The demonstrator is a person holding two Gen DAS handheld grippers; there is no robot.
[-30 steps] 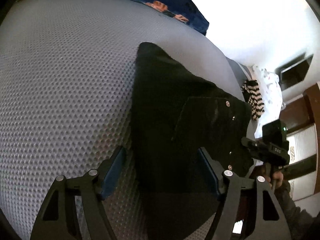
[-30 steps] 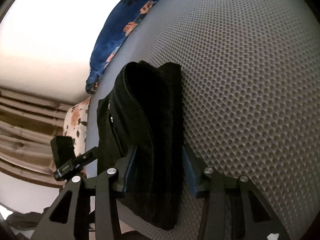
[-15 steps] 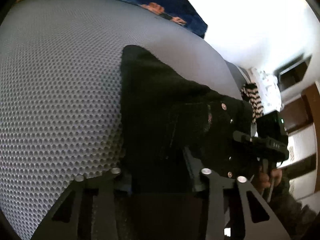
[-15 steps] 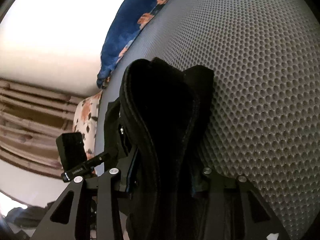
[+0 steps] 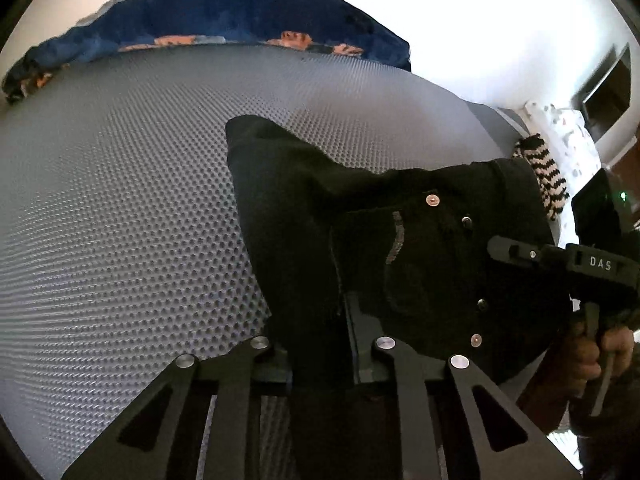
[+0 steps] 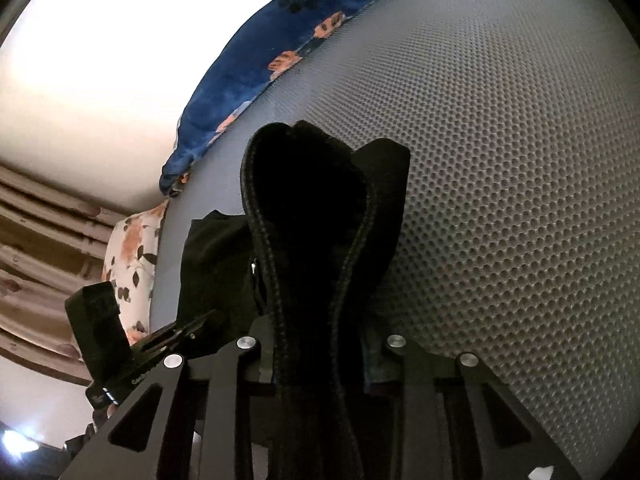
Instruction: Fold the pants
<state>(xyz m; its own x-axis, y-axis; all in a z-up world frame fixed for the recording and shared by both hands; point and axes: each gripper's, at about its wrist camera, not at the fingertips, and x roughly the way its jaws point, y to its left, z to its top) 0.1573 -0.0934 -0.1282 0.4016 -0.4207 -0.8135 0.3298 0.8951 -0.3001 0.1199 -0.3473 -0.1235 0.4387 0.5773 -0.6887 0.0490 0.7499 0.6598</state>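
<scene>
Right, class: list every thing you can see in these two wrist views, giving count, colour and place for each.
pants: one, black, on the mattress, gripped at two spots.
mattress: one, grey dimpled, beneath everything.
blanket: one, blue with orange print, far edge.
striped cloth: one, black-and-white, right edge of the mattress.
floral cloth: one, white-orange, beside the mattress.
left gripper: black, shut on pants, has just been closing.
right gripper: black, shut on pants, has just been closing.
hand: one, holding the right gripper's handle.
</scene>
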